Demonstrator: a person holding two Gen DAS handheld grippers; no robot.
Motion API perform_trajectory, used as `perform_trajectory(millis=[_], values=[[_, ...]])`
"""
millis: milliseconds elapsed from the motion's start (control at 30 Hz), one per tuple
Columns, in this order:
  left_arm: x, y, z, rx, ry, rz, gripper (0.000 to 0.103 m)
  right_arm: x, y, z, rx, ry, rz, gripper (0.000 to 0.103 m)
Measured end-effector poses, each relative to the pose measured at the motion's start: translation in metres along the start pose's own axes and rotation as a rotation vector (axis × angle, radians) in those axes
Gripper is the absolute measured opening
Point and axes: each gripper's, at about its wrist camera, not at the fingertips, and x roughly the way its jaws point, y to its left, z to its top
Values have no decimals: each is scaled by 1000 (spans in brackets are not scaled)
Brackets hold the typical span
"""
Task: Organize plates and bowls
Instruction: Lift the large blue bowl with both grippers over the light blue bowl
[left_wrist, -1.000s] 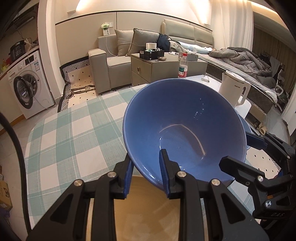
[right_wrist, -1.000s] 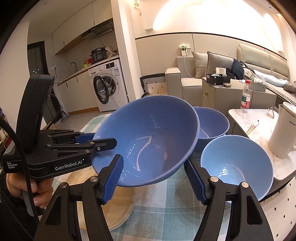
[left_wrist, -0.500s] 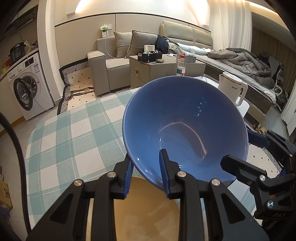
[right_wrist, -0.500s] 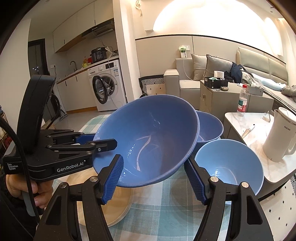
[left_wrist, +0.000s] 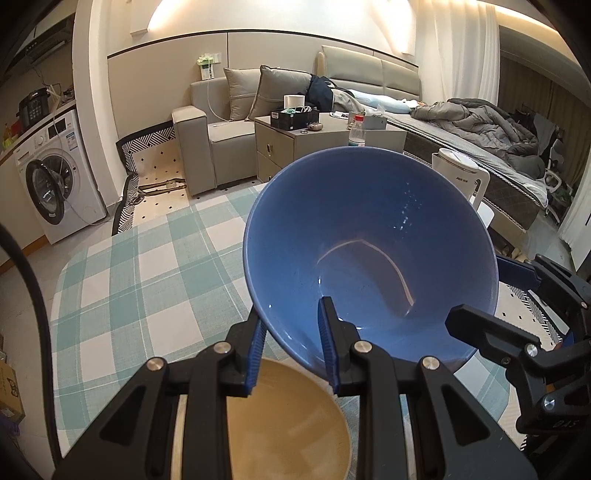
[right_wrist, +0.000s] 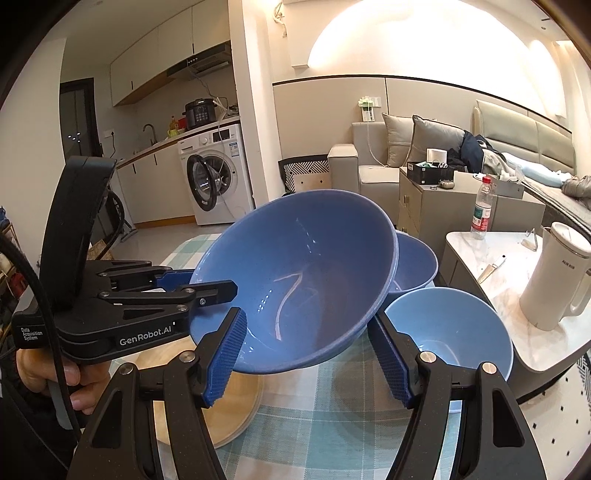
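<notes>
Left wrist view, left to right: checked tablecloth (left_wrist: 129, 295) covers the table, cut off by the frame at left and bottom. Left gripper (left_wrist: 291, 343) has its jaws pinched on the near rim of the big blue bowl (left_wrist: 369, 258), one pad outside the wall, one inside. Bowl is lifted and tilted, mouth toward the camera. Under it a tan wooden plate (left_wrist: 288, 424) lies on the cloth; the gripper body hides most of it. The bowl blocks everything behind it on the table. Only the top of the water bottle (left_wrist: 357, 131) and part of the white kettle (left_wrist: 461, 173) show past its rim. Far right, the right gripper's fingers (left_wrist: 487, 328) reach to the bowl's other side. Whether they touch it can't be told from here.

Right wrist view, left to right: a person's hand (right_wrist: 48, 373) grips the left gripper's handle, mostly hidden behind the housing. Right gripper (right_wrist: 310, 354) jaws are spread, one on each side of the big bowl's base. Left pad looks just clear of the wall. Right pad's contact is hidden behind the bowl, so no grip can be confirmed. Behind the big bowl a second blue bowl (right_wrist: 417, 262) is mostly occluded. A smaller light-blue bowl (right_wrist: 450, 332) stands on the cloth, its near edge cut by the right finger.
</notes>
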Motion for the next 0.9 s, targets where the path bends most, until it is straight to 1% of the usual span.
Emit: perform_trajectory(millis=[100,433,700,900], values=[[1,-2,2,-10,0,-18,26,-2,-4,1,5,0,-2,70],[13,-18,7,6,15,-34,27,-13,-16,3,27,-15,-15,70],[19,-30,11,19,29,-28,27,-26,-29,4,50,-42,0,70],[23,-40,14,21,32,-37,27,-34,-37,5,65,-61,-6,70]])
